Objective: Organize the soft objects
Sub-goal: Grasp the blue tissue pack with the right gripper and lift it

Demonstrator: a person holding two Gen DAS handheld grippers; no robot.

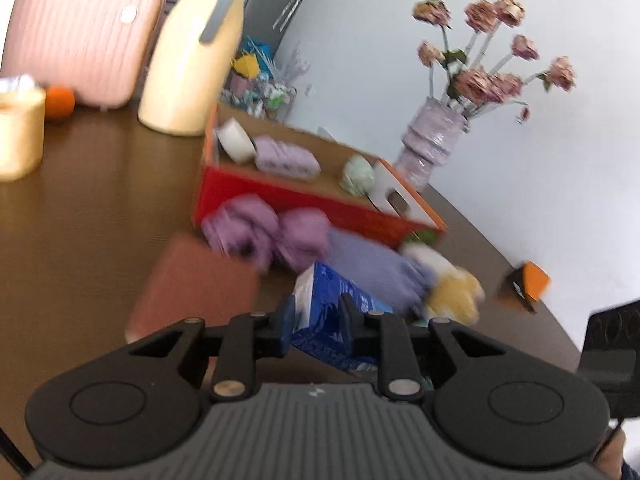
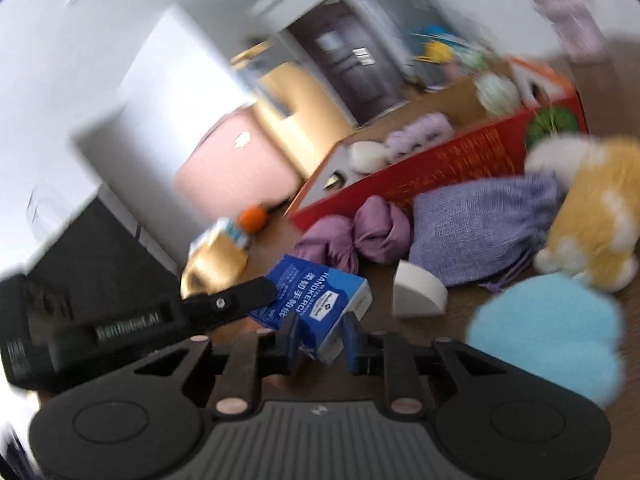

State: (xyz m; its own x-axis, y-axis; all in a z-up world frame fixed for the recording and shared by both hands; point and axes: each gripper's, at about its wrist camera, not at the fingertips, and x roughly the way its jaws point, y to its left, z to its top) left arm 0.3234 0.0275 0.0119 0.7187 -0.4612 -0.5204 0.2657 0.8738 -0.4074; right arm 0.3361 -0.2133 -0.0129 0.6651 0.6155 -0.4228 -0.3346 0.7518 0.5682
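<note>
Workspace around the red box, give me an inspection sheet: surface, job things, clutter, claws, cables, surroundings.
Surface: brown table, crowded.
Job's things: blue tissue pack gripped from both ends; red box holds tape roll, lilac pack, green ball; purple cloth bundles, lilac pouch, plush toy, blue sponge lie outside.
Clutter: white wedge, orange, yellow jug, pink case.
Claws: left claw and right claw both shut on the tissue pack.
Cables: nothing seen.
Surroundings: flower vase, white wall.
</note>
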